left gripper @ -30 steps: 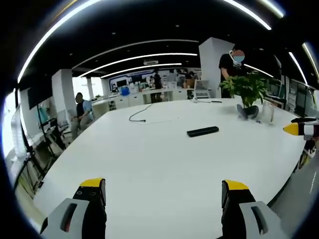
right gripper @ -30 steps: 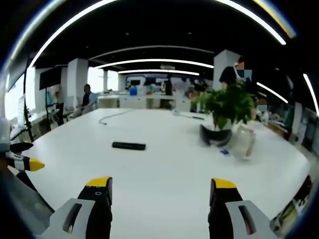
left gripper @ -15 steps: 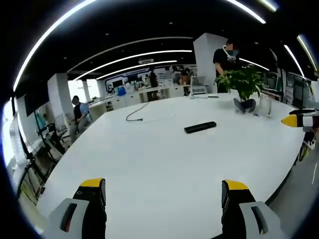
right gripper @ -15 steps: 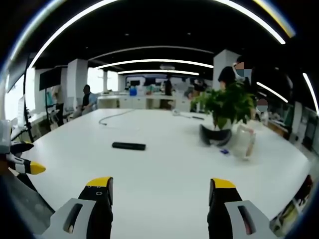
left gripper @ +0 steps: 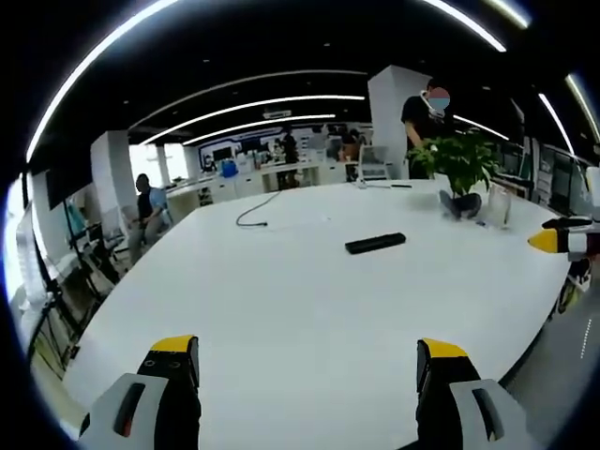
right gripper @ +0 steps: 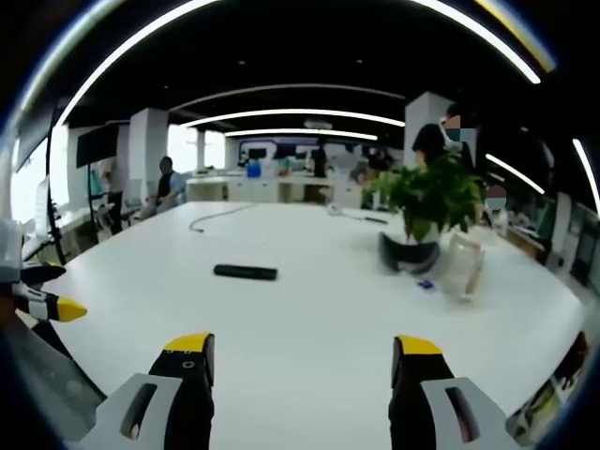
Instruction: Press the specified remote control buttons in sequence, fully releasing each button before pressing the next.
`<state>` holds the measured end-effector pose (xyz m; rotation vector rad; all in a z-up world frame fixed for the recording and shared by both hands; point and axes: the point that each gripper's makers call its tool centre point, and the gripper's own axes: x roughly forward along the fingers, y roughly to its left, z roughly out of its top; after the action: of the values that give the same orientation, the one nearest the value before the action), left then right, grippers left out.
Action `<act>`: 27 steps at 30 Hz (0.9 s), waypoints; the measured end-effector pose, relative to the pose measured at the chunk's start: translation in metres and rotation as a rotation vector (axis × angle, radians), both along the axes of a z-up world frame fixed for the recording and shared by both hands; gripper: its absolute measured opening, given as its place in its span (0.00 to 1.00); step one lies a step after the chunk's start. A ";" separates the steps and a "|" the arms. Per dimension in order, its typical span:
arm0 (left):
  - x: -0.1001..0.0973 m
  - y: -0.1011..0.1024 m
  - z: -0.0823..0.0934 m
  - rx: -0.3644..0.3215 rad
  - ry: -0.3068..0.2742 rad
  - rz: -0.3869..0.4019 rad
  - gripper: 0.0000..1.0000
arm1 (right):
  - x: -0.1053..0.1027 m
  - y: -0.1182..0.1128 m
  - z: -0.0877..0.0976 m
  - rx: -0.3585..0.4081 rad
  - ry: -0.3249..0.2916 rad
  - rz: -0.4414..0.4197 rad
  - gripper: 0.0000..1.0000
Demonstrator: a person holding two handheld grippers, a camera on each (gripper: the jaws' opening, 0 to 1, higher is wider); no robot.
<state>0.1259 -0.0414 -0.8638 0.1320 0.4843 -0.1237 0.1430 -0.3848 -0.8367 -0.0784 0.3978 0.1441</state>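
The remote (left gripper: 376,244) lies flat on the white table (left gripper: 281,300), well ahead of both tongs and touching neither. In the left gripper view it sits ahead and a little right of the left tongs (left gripper: 307,361), whose jaws are spread wide with nothing between them. In the right gripper view the remote (right gripper: 245,272) sits ahead and left of the right tongs (right gripper: 302,356), which are also spread and empty. Beyond it a grey cable (left gripper: 254,212) trails across the table. A potted plant (right gripper: 427,211) and a clear container (right gripper: 459,267) stand ahead to the right. A person (left gripper: 428,117) stands behind the plant.
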 end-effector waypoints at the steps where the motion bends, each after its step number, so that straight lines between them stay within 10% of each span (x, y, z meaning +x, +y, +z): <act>1: 0.000 0.000 0.001 -0.002 0.002 -0.003 0.93 | 0.000 0.000 0.000 0.000 0.001 0.001 0.75; 27: 0.057 -0.027 0.016 0.082 0.010 -0.195 0.91 | 0.000 -0.002 -0.004 -0.007 0.021 -0.004 0.72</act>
<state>0.1829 -0.0689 -0.8476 0.2590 0.4861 -0.2952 0.1434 -0.3870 -0.8406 -0.0828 0.4192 0.1400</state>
